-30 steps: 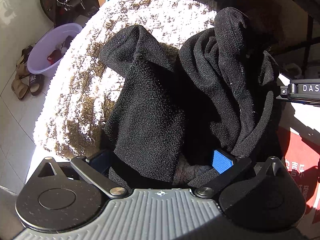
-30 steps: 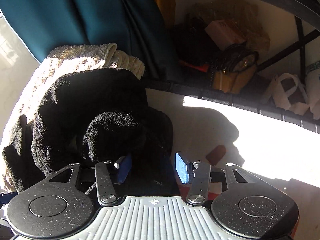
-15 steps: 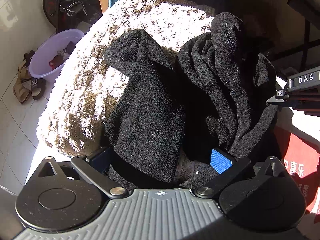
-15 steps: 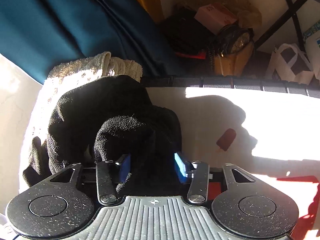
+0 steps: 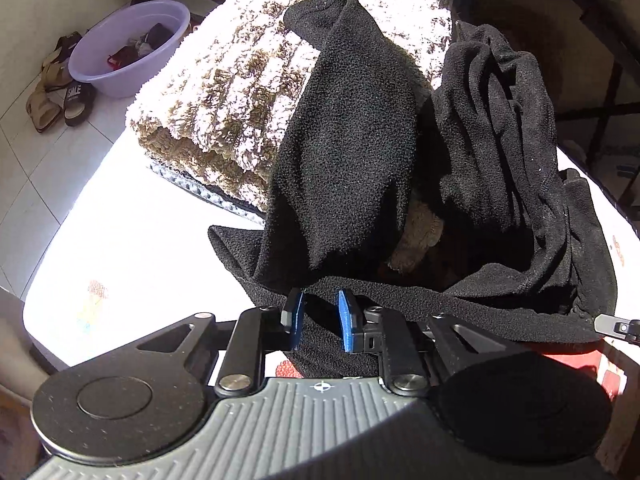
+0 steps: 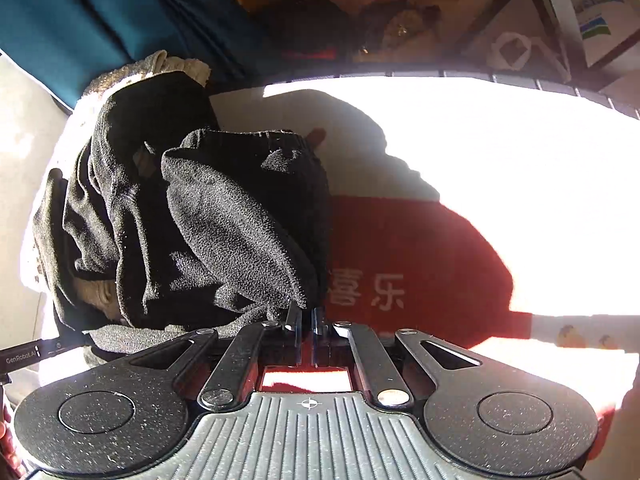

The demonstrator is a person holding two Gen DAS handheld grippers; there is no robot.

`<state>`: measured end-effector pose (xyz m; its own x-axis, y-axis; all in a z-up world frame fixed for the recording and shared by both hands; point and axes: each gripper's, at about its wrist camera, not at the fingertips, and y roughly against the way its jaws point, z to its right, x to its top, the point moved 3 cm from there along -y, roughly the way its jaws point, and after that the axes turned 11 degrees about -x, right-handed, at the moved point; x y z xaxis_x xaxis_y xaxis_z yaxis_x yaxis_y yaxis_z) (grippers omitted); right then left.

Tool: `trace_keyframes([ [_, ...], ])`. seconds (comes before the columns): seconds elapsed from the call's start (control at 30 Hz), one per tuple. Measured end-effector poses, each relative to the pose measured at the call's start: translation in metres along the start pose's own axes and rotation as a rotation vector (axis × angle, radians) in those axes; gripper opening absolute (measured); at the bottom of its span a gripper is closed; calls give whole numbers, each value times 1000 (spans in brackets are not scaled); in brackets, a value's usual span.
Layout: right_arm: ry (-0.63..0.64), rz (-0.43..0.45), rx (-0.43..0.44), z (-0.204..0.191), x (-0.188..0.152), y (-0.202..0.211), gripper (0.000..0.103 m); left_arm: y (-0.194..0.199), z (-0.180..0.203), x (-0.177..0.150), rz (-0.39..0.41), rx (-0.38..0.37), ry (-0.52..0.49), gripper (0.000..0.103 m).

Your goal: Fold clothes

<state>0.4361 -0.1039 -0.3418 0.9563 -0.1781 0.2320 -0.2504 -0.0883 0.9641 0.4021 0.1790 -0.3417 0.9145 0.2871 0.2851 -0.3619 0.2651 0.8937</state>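
Black linkage grippers, seemingly blue-padded fingers [image 5: 345,320], ribbed grey housings.

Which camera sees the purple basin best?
The left wrist view: the purple basin sits on the floor at upper left, beside shoes, with things inside. The right wrist view doesn't show it at all.

Right gripper [image 6: 306,320] jaws pinched on black fleece garment [image 6: 224,220] edge
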Motion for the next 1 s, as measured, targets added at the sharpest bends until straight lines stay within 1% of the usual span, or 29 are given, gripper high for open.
trace_keyframes([
  [0.07, -7, -38, -30, 12, -22, 1, 3, -3, 2, -9, -24, -7, 5, 18],
  [0.17, -23, -76, -69, 28, -47, 6, 3, -5, 15, -19, -56, -9, -36, 18],
  [0.2, -34, -85, -77, 34, -54, 8, 3, -6, 20, -22, -67, -10, -52, 22],
  [0.23, -44, -95, -84, 39, -61, 11, 3, -6, 27, -25, -72, -15, -70, 29],
  [0.27, -52, -101, -90, 43, -65, 13, 3, -5, 36, -27, -69, -22, -91, 34],
  [0.33, -55, -105, -100, 48, -71, 16, 3, -1, 55, -28, -48, -28, -141, 54],
  [0.4, -53, -107, -103, 51, -75, 18, 3, 1, 78, -29, -17, -36, -209, 63],
  [0.43, -57, -114, -98, 51, -76, 18, 3, -2, 94, -26, -12, -58, -247, 69],
  [0.5, -66, -123, -88, 51, -75, 20, 5, -8, 125, -22, -4, -103, -324, 77],
  [0.57, -51, -105, -109, 47, -70, 24, 14, -19, 149, -22, -29, -146, -363, 77],
  [0.6, -33, -86, -122, 43, -66, 26, 24, -29, 166, -25, -49, -157, -381, 77],
  [0.63, -6, -55, -132, 40, -62, 30, 32, -40, 174, -24, -72, -156, -389, 76],
  [0.67, 29, -20, -142, 35, -57, 33, 35, -46, 176, -24, -90, -158, -378, 74],
  [0.7, 67, 12, -150, 31, -52, 35, 41, -53, 179, -24, -108, -160, -366, 56],
  [0.73, 106, 43, -159, 26, -47, 37, 48, -54, 175, -23, -122, -184, -349, 17],
  [0.77, 136, 68, -158, 21, -42, 38, 50, -54, 170, -21, -136, -208, -331, 5],
  [0.8, 155, 83, -144, 16, -38, 37, 52, -54, 166, -20, -150, -232, -313, 6],
  [0.9, 183, 94, -73, -7, -16, 24, 54, -43, 159, -28, -155, -218, -389, 5],
  [0.97, 220, 94, -53, -24, -5, 15, 54, -38, 149, -38, -166, -201, -374, 4],
  [1.0, 244, 102, -51, -32, 1, 10, 46, -35, 141, -44, -173, -189, -360, 3],
])
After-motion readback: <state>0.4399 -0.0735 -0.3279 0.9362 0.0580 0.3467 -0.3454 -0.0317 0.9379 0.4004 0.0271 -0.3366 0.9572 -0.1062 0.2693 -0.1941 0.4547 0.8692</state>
